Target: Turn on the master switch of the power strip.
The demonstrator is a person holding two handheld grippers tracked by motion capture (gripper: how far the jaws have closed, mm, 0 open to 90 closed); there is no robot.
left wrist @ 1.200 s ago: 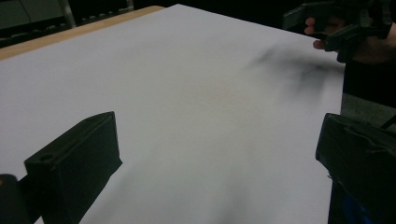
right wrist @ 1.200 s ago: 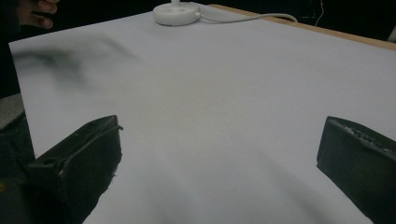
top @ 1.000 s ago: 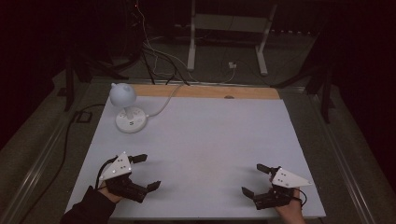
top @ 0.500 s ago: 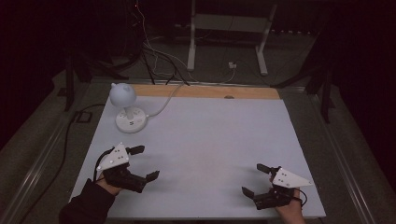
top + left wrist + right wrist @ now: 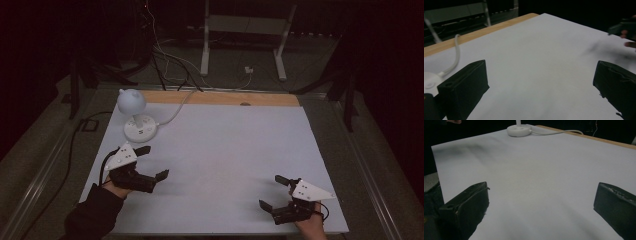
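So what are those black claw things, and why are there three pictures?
A person sits at a table covered in white and holds a grabbing tool in each hand. The left tool and the right tool each have two black jaws, like a pincer, with a grey three-cornered plate on top. Both are wide open and hold nothing.

One picture comes from a camera high above, looking down on the table. The other two come from small cameras riding on the tools, so you see each tool's own jaws poking up from the bottom.

On the table stands a small white lamp with a round base and a white cord running off the far edge. The left tool is nearest to it, but not touching.
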